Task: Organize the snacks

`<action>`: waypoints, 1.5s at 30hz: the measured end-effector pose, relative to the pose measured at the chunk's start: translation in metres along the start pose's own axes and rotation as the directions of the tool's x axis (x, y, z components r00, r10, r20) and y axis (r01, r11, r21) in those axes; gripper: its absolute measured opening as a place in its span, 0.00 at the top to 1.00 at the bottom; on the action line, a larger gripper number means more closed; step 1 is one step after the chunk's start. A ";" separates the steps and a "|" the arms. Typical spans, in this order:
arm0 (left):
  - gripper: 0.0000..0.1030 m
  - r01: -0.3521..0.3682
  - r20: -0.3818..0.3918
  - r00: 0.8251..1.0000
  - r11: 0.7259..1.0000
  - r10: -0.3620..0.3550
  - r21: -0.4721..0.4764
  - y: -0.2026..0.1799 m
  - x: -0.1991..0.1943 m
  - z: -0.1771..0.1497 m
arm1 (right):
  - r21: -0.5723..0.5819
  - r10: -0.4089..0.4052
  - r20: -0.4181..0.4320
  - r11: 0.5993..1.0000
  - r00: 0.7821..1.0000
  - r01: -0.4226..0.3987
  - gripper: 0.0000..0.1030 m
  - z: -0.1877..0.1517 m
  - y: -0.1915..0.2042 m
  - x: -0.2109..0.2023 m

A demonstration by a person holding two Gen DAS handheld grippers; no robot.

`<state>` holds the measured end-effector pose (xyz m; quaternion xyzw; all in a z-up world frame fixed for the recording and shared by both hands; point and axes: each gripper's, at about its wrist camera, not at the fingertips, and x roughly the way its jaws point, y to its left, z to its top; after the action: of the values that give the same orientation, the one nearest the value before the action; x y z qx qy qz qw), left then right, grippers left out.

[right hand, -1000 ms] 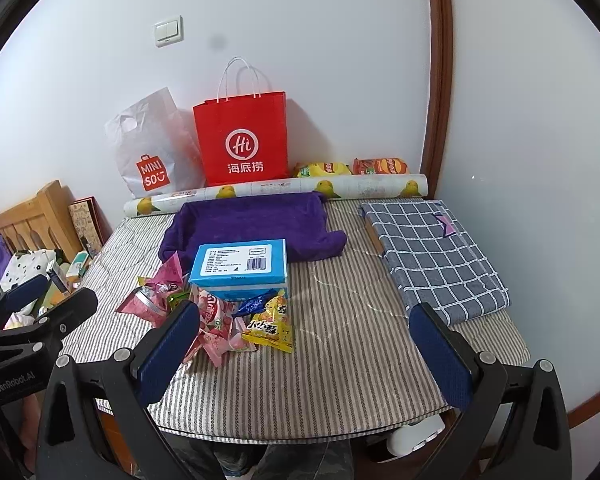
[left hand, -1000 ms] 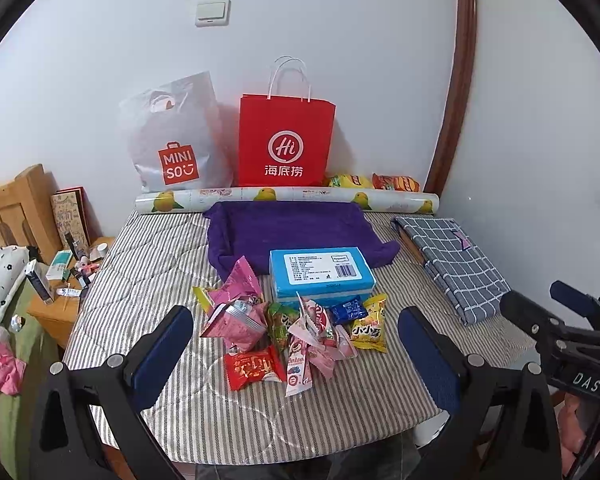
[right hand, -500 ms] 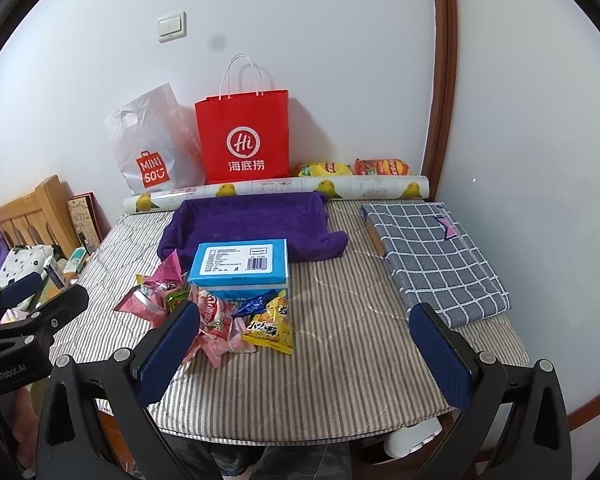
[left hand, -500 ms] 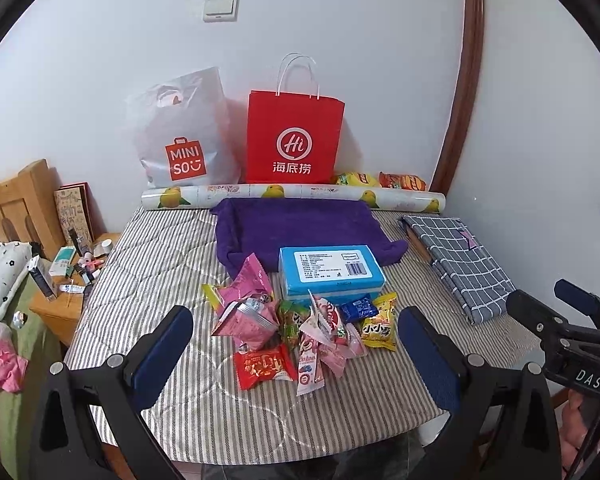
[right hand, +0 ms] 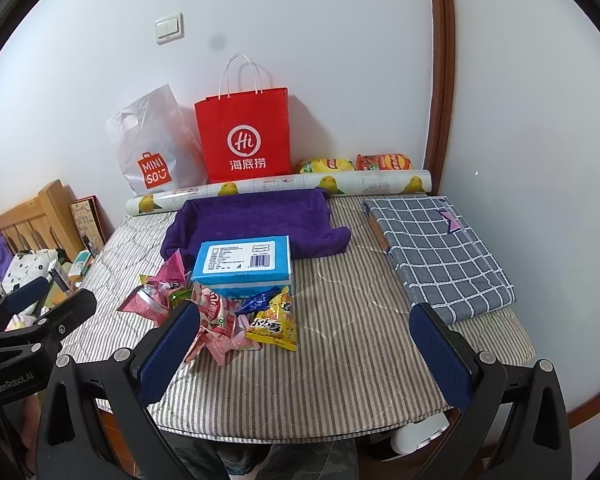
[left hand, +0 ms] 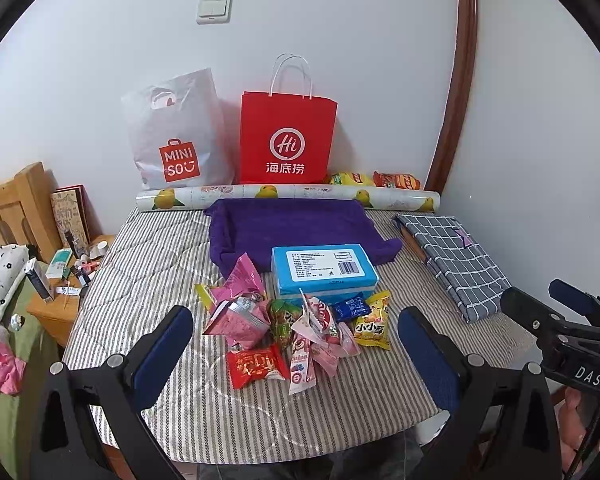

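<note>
Currently left tool [left hand: 296, 344] hovers over the striped worktop [left hand: 148, 280] with its jaws wide apart, holding nothing, the snack pile [left hand: 296, 328] lying between them just in front of the blue box [left hand: 324, 270]. Right tool [right hand: 304, 344] also gapes, empty, over bare stripes, snacks [right hand: 228, 312] by its left finger [right hand: 168, 356], checked cloth [right hand: 440, 248] far right.

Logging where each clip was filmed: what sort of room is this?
Probably a bedroom at home: a wooden headboard and patterned bedding sit left of the striped table, with shopping bags against the wall.
</note>
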<state>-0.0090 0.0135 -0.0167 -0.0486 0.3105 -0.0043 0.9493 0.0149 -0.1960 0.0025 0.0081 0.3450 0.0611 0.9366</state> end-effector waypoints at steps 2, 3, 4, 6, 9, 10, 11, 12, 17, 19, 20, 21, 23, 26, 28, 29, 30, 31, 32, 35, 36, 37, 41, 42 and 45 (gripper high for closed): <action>0.00 -0.001 0.005 1.000 1.000 0.001 0.008 -0.003 -0.001 0.000 | 0.001 0.000 0.000 1.000 1.000 0.000 0.00 0.000 0.000 0.000; 0.00 -0.001 0.007 1.000 1.000 0.001 0.011 -0.004 -0.002 0.001 | 0.001 0.000 0.001 1.000 1.000 0.000 0.00 0.000 0.000 0.000; 0.00 0.000 0.009 1.000 1.000 0.000 0.012 -0.005 -0.004 0.001 | 0.002 0.001 0.004 1.000 1.000 -0.001 0.00 0.000 0.000 -0.001; 0.00 0.001 0.015 1.000 1.000 -0.001 0.015 -0.007 -0.005 0.002 | 0.005 0.001 0.004 1.000 1.000 -0.001 0.00 0.000 -0.001 -0.002; 0.00 0.006 0.017 1.000 1.000 -0.006 0.009 -0.007 -0.007 0.002 | 0.006 0.001 0.009 1.000 1.000 -0.001 0.00 0.000 -0.002 -0.003; 0.00 0.008 0.017 1.000 1.000 -0.008 0.010 -0.007 -0.007 0.003 | 0.006 0.000 0.009 1.000 1.000 0.000 0.00 0.000 -0.003 -0.004; 0.00 0.007 0.020 1.000 1.000 -0.007 0.011 -0.008 -0.007 0.003 | 0.007 -0.001 0.010 1.000 1.000 0.001 0.00 0.000 -0.004 -0.004; 0.00 0.006 0.021 1.000 1.000 -0.006 0.010 -0.008 -0.007 0.003 | 0.009 0.000 0.010 1.000 1.000 0.000 0.00 0.001 -0.004 -0.005; 0.00 0.014 0.021 1.000 1.000 -0.014 0.008 -0.007 -0.009 0.004 | 0.014 0.002 0.007 1.000 1.000 -0.002 0.00 0.001 -0.007 -0.006; 0.00 0.012 0.024 1.000 1.000 -0.012 0.012 -0.007 -0.009 0.005 | 0.009 -0.004 0.006 1.000 1.000 0.004 0.00 0.001 -0.007 -0.005; 0.00 0.013 0.024 1.000 1.000 -0.014 0.010 -0.007 -0.009 0.005 | 0.009 -0.006 0.006 1.000 1.000 0.006 0.00 0.001 -0.007 -0.005; 0.00 0.016 0.023 1.000 1.000 -0.017 0.007 -0.007 -0.008 0.006 | 0.012 -0.006 0.006 1.000 1.000 0.006 0.00 0.001 -0.007 -0.004; 0.00 0.019 0.023 1.000 1.000 -0.019 0.005 -0.006 -0.007 0.007 | 0.014 -0.002 -0.001 1.000 1.000 0.002 0.00 0.000 -0.007 -0.002; 0.00 0.019 0.023 1.000 1.000 -0.019 0.011 -0.006 -0.004 0.008 | 0.011 0.009 -0.004 1.000 1.000 -0.009 0.00 0.000 -0.006 0.001; 0.00 0.018 0.022 1.000 1.000 -0.019 0.011 -0.005 0.000 0.010 | 0.006 0.007 -0.002 1.000 1.000 -0.007 0.00 0.001 -0.004 0.003; 0.00 0.020 0.021 1.000 1.000 -0.020 0.009 -0.004 0.002 0.010 | 0.001 0.003 -0.001 1.000 1.000 -0.003 0.00 0.002 -0.003 0.004; 0.00 0.020 0.017 1.000 1.000 -0.020 0.005 -0.003 0.005 0.011 | -0.002 0.000 0.002 1.000 1.000 0.000 0.00 0.003 -0.002 0.004; 0.00 0.018 0.012 1.000 1.000 -0.018 0.001 -0.001 0.007 0.011 | -0.003 -0.001 0.005 1.000 1.000 0.001 0.00 0.004 -0.002 0.006; 0.00 0.016 0.006 1.000 1.000 -0.016 -0.003 0.001 0.011 0.011 | -0.001 -0.004 0.008 1.000 1.000 0.004 0.00 0.004 -0.001 0.008; 0.00 0.001 -0.012 1.000 1.000 -0.001 -0.012 0.007 0.024 0.011 | 0.000 -0.036 -0.004 0.999 0.999 0.036 0.00 0.005 0.000 0.019; 0.00 -0.008 -0.017 1.000 1.000 0.008 -0.014 0.010 0.029 0.011 | -0.002 -0.045 -0.011 0.999 0.999 0.045 0.00 0.005 0.000 0.023; 0.00 -0.011 -0.023 1.000 1.000 0.010 -0.016 0.012 0.033 0.011 | -0.007 -0.056 -0.022 0.998 0.998 0.056 0.00 0.005 -0.001 0.030; 0.03 -0.027 -0.060 0.998 0.999 0.024 -0.046 0.029 0.055 0.007 | 0.000 -0.004 -0.052 1.000 0.999 0.004 0.00 -0.001 -0.006 0.055; 0.03 -0.033 -0.070 0.997 0.998 0.030 -0.054 0.034 0.062 0.005 | 0.010 0.005 -0.063 1.000 0.998 -0.004 0.00 -0.003 -0.008 0.062; 0.03 -0.048 -0.107 0.993 0.996 0.041 -0.070 0.047 0.081 0.001 | 0.026 0.018 -0.101 1.000 0.995 -0.016 0.00 -0.010 -0.011 0.085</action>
<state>0.0557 0.0576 -0.0676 -0.0757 0.3611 0.0255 0.9291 0.0739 -0.1969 -0.0604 0.0198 0.3927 0.0650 0.9171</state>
